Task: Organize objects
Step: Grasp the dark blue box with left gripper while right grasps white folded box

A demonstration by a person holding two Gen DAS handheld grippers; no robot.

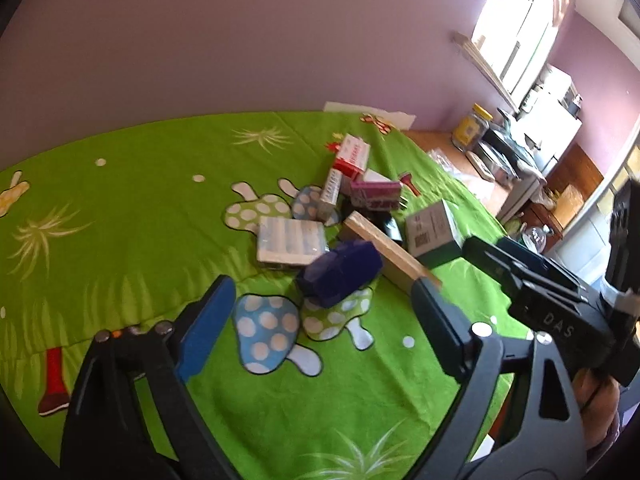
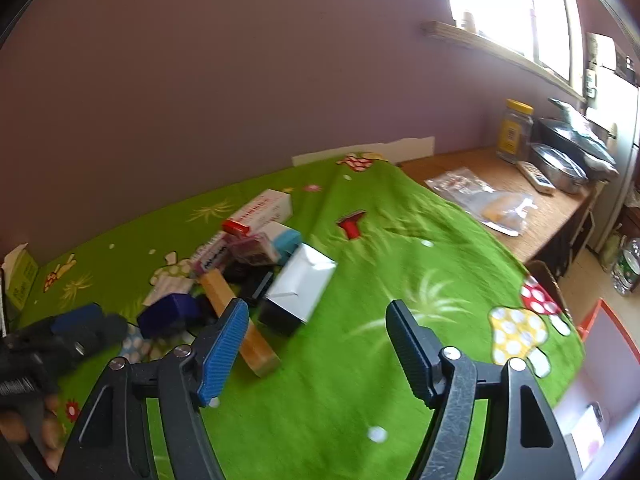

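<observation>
I see fuzzy green cloth [image 1: 140, 200] over the surface, glossy card boxes [image 1: 290, 242], smooth wooden block [image 2: 240, 320], ribbed plastic tongs pads [image 2: 222, 354]

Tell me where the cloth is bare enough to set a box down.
Bare: the cloth right of the wooden block, out to the yellow mushroom print; also the stretch between pile and wall. Crowded: the box pile mid-cloth.

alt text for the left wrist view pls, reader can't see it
The left gripper hangs with open, empty jaws over a green mushroom-print cloth, aimed at a dark blue box at the near edge of a pile of small boxes. The right gripper reaches in from the right near a long wooden block.
</observation>
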